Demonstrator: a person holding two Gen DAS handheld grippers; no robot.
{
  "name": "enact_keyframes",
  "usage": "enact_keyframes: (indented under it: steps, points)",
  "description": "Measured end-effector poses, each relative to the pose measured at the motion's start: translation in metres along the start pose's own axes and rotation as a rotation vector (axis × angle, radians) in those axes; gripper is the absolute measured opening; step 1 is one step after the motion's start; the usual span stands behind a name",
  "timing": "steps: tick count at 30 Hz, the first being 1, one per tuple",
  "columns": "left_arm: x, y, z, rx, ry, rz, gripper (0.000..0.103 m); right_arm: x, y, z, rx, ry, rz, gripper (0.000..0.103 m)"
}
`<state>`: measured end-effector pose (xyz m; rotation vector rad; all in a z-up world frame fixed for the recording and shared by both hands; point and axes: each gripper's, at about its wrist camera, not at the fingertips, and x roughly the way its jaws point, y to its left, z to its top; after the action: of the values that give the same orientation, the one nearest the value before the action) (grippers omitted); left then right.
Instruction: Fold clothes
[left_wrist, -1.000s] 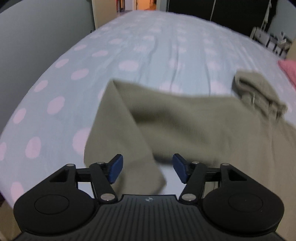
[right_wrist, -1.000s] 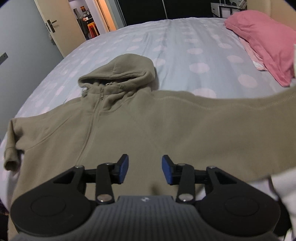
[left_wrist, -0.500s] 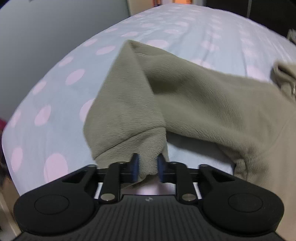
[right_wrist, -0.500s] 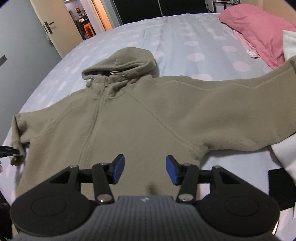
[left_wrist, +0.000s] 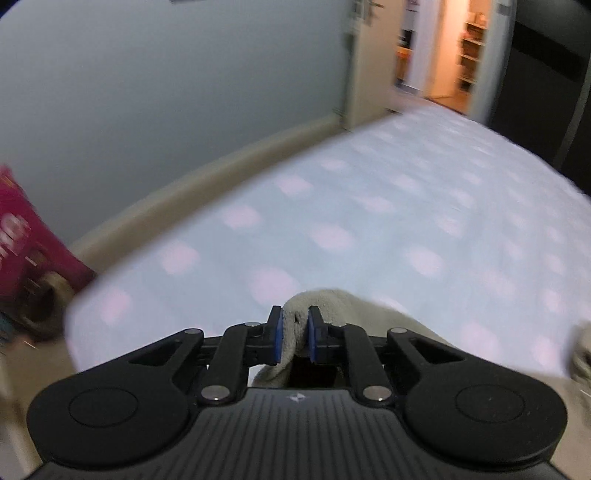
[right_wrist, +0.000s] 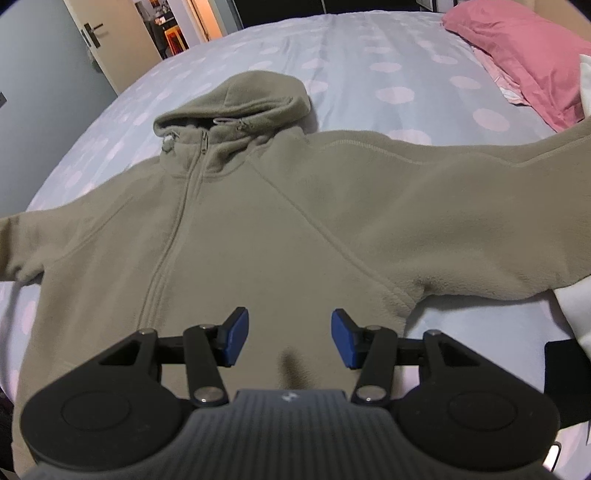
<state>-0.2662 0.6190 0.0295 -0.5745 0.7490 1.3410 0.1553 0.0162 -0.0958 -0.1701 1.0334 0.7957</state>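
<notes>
An olive fleece hoodie (right_wrist: 280, 236) lay face up on the spotted bed (right_wrist: 369, 48), zip closed, hood toward the far edge and hem toward the right tongs (right_wrist: 288, 341). Its body ran lengthwise away from those tongs, while both sleeves spread sideways across that axis. The right sleeve (right_wrist: 480, 206) stretched toward the pink pillow (right_wrist: 524, 55); the left sleeve (right_wrist: 33, 240) ran off the picture's left edge.

The left tongs (left_wrist: 294, 335) were clamped on a bunch of the olive fleece (left_wrist: 325, 302), most likely that left sleeve's end, which trailed off to their right. They pointed out over bare bed, and heavy blur suggested quick motion.

The right tongs hung with blue pads apart above the lower front, holding nothing. The left hand was therefore nearer to that sleeve, and any fold would likely carry it rightward over the chest.
</notes>
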Motion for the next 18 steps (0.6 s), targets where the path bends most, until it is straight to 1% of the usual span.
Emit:
enact_keyframes:
  steps: [2,4,6,9,10,12,13,15,17,18]
  points:
    - [0.021,0.008,0.019,-0.013,0.011,0.073,0.01,0.006,-0.002,-0.001,0.001,0.01,-0.014,0.053]
    - [0.048,0.013,0.028,-0.028,0.041,0.124,0.01,0.012,-0.005,-0.001,0.011,0.018,-0.025,0.053]
    - [0.076,0.013,0.03,-0.034,0.067,0.156,0.01,0.018,-0.008,-0.001,0.018,0.024,-0.035,0.053]
    - [0.111,0.007,0.023,-0.019,0.09,0.186,0.01,0.026,-0.01,0.002,0.011,0.024,-0.046,0.053]
    - [0.121,0.004,0.018,-0.011,0.102,0.187,0.011,0.027,-0.01,0.003,0.007,0.021,-0.051,0.053]
    - [0.14,0.003,0.01,0.007,0.164,0.159,0.013,0.028,-0.011,0.007,-0.008,0.008,-0.063,0.053]
    - [0.144,0.004,0.006,0.008,0.185,0.145,0.017,0.028,-0.011,0.008,-0.015,0.001,-0.068,0.053]
    - [0.143,0.005,-0.003,0.02,0.176,0.135,0.02,0.028,-0.014,0.01,-0.018,-0.008,-0.074,0.053]
    - [0.132,0.004,-0.009,0.026,0.143,0.142,0.031,0.025,-0.015,0.011,-0.019,-0.022,-0.078,0.053]
    - [0.126,0.003,-0.011,0.018,0.127,0.128,0.034,0.023,-0.016,0.012,-0.019,-0.031,-0.079,0.053]
